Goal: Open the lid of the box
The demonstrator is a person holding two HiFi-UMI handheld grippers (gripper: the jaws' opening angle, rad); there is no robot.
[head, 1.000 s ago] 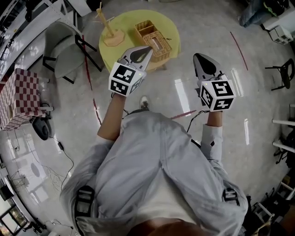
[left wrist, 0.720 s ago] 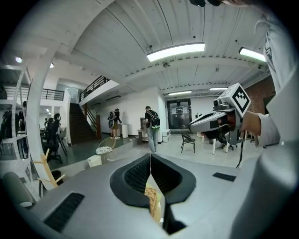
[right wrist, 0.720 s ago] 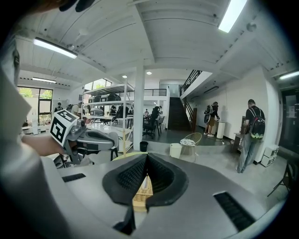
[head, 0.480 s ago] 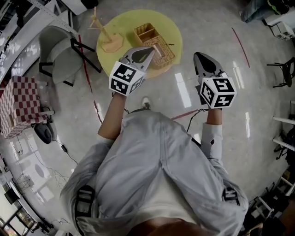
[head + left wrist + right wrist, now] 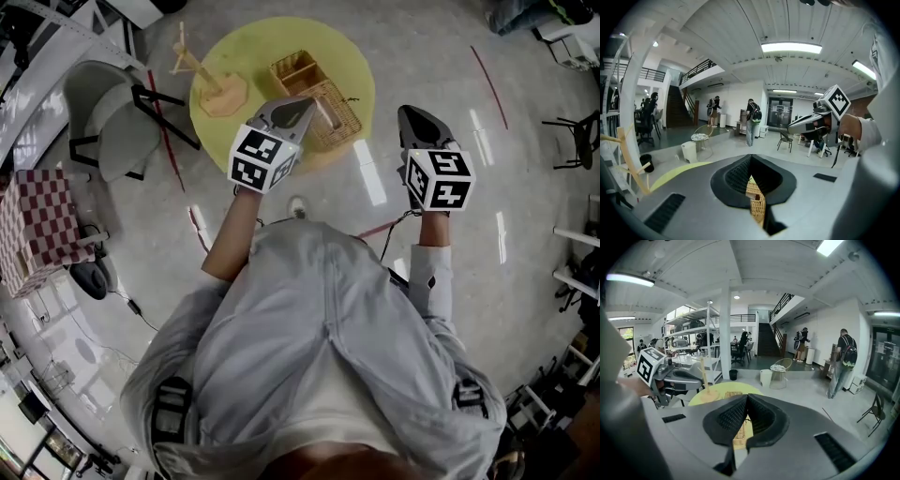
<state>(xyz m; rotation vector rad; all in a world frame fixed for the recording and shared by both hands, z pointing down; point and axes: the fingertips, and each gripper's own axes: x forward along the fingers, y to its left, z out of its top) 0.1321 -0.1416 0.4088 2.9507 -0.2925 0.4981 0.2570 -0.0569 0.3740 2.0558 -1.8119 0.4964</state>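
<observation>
With all jaws pressed together and empty, the box (image 5: 336,111), long axis 10-to-4 o'clock, lies at 1 o'clock just beyond the left gripper (image 5: 302,103), nearer than the right gripper (image 5: 410,114).

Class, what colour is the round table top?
Yellow; the table shows best in the head view.

Obstacle: wooden stand (image 5: 223,94) near wicker box (image 5: 339,117)

Yellow tbl (image 5: 352,47); tan wicker box (image 5: 339,114); red/wht checked crate (image 5: 37,225); grey floor (image 5: 525,244).
</observation>
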